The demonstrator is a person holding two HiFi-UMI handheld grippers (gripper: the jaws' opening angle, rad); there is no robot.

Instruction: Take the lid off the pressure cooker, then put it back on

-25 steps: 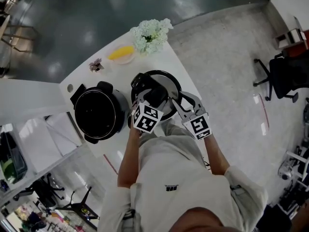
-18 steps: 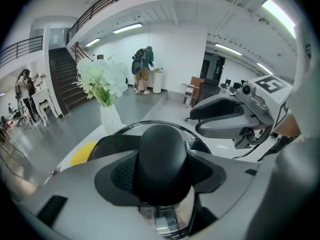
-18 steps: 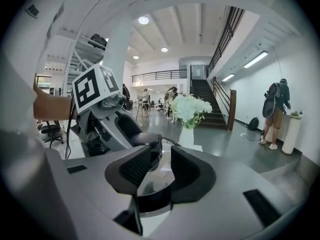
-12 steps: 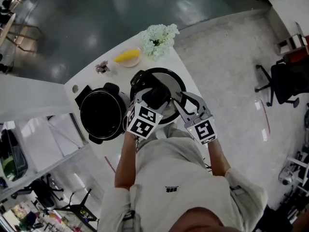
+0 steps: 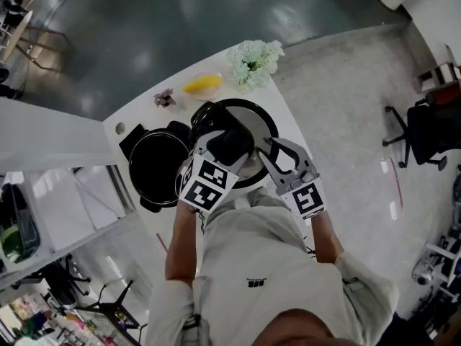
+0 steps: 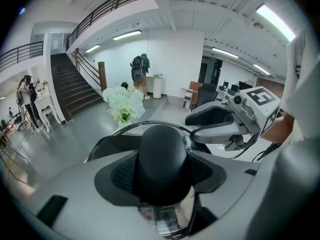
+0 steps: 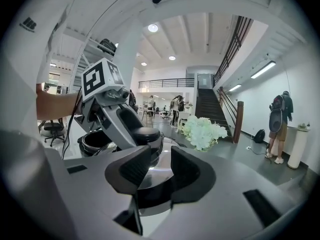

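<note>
The round steel lid point(image 5: 253, 121) with its black rim hangs in the air above the white table point(image 5: 140, 117), to the right of the open black cooker pot point(image 5: 153, 170). My left gripper point(image 5: 229, 145) is shut on the lid's black knob point(image 6: 162, 159), with a pad pressed on either side of it. From the right, my right gripper point(image 5: 269, 152) is closed over the lid's rim point(image 7: 156, 180), which runs between its two pads. The right gripper view also shows the left gripper point(image 7: 131, 130) on the knob and the pot point(image 7: 95, 140) behind it.
White flowers point(image 5: 256, 62) stand at the table's far edge, beside a dish holding something yellow point(image 5: 202, 85) and a small dried flower point(image 5: 165, 98). The table's rounded edge runs close on the right. An office chair point(image 5: 425, 121) stands on the floor farther right.
Both grippers have risen together with the lid held between them, so it looms larger in the head view. The pot stays where it was on the table.
</note>
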